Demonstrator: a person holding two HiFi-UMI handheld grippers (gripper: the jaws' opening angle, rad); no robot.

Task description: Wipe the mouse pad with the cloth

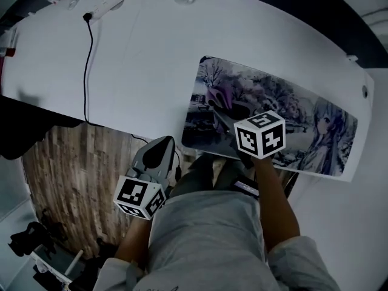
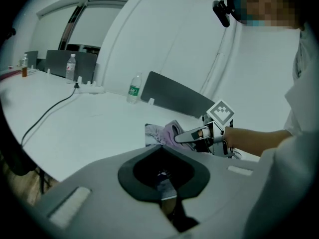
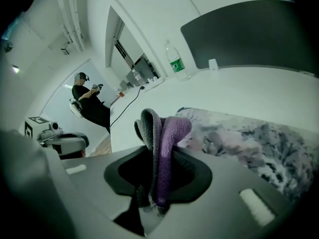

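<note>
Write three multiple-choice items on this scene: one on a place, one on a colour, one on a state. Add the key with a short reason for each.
1. Where on the table does the mouse pad lie?
A. along the far edge
B. at the near edge, on the person's right
C. at the far left corner

2. What colour is the cloth?
A. purple and grey
B. bright yellow
C. red and white

3. What state is the right hand-held gripper in?
A. open and empty
B. lying loose on the table
C. shut on the cloth

Key:
1 B: the head view shows the pad against the near edge, in front of the person's right arm.
2 A: the right gripper view shows a purple fold beside a grey one.
3 C: the same view shows the cloth pinched between the jaws.
</note>
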